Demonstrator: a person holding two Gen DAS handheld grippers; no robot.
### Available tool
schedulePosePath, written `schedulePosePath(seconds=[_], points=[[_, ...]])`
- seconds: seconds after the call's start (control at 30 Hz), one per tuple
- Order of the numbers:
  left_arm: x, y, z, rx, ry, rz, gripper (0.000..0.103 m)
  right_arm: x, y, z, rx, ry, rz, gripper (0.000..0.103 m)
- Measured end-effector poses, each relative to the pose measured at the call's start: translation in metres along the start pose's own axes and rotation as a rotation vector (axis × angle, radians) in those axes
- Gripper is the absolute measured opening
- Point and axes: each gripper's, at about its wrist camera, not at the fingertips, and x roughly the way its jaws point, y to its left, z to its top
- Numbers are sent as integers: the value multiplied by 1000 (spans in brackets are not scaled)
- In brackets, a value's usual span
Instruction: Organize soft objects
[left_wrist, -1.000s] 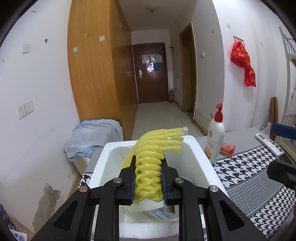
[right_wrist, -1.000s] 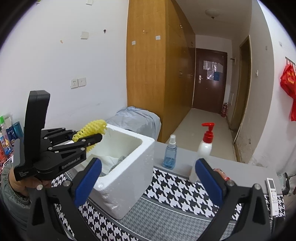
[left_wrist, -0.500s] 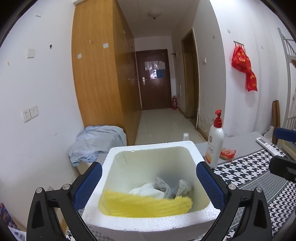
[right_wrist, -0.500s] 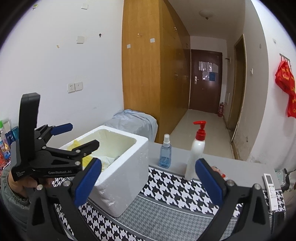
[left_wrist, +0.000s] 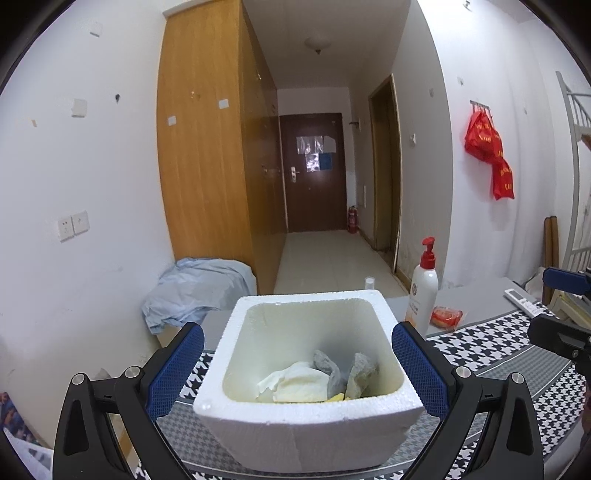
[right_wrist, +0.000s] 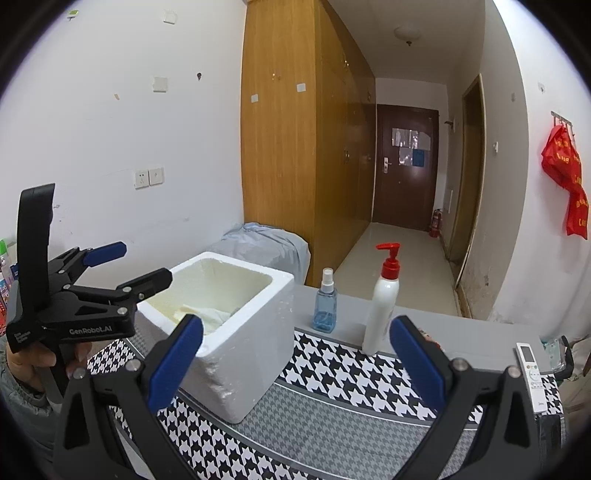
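**Both tools wide open over the foam box**

My left tool (left_wrist: 297, 363) stood spread as far as it goes, blue pads on either side of the white foam box (left_wrist: 306, 424) at the lower centre of the left wrist view, and nothing was between them. Its jaws had just been opening, and they gripped nothing. Down in the box, at the bottom of the frame, lay the soft things: a crumpled white cloth (left_wrist: 295, 380), two grey lumps (left_wrist: 343, 369) leaning against each other just right of it, and a sliver of the yellow foam net (left_wrist: 338, 397) peeking out near the box's front wall.

My right tool (right_wrist: 295, 363) was wide open too, empty, its pads framing the houndstooth mat (right_wrist: 332, 373) on the table (right_wrist: 461, 328) in the lower half of the right wrist view. From that side the box sat left of centre on the mat, with my left tool hanging at the far left of the frame just beside its rim, my hand (right_wrist: 33, 363) on the grip.

Right of the box stood a small blue spray bottle (right_wrist: 325, 306) and a white pump bottle (right_wrist: 382, 306) with a red top, near each other. A white remote (right_wrist: 532, 369) lay at the right edge.
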Motion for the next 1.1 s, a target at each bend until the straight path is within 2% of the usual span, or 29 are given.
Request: schedulePosePath(seconds=[0.27,0.7,1.1], points=[[-28,-5,-3,-10,-27,-21,102,-22,6,-9,-14,-18,-18,102],[-73,-10,-12,-13,-109,14,102,-60,12,-20,-25,-80,-53,102],[-86,-15,-29,-14,-146,49,102,-74,19,-38,-31,-112,-67,102]])
